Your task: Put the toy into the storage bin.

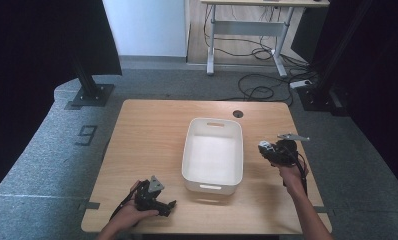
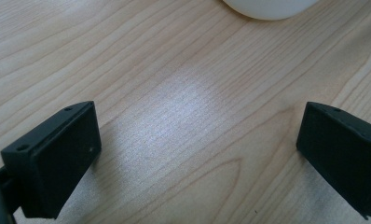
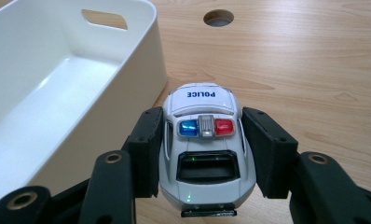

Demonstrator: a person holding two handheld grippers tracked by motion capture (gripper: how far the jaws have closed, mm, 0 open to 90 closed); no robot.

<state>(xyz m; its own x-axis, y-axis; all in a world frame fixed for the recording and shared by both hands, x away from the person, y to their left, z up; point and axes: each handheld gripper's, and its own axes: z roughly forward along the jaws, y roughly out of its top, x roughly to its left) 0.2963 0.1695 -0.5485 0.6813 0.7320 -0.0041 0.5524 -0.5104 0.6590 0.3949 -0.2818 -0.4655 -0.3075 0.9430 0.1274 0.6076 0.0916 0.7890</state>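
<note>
Centrally, a white bin (image 1: 213,156) is set on the wooden surface (image 1: 152,130), and every place is given from it. Left of the bin's near corner, the left gripper (image 1: 168,206) is held low over the surface, its jaws spread wide with bare wood seen between them. Just right of the bin's long wall, the right gripper (image 3: 202,154) is clamped on the sides of a white toy police car (image 3: 203,140), whose hood is pointed toward a round hole (image 3: 218,17) in the surface, beyond the bin's far corner.
</note>
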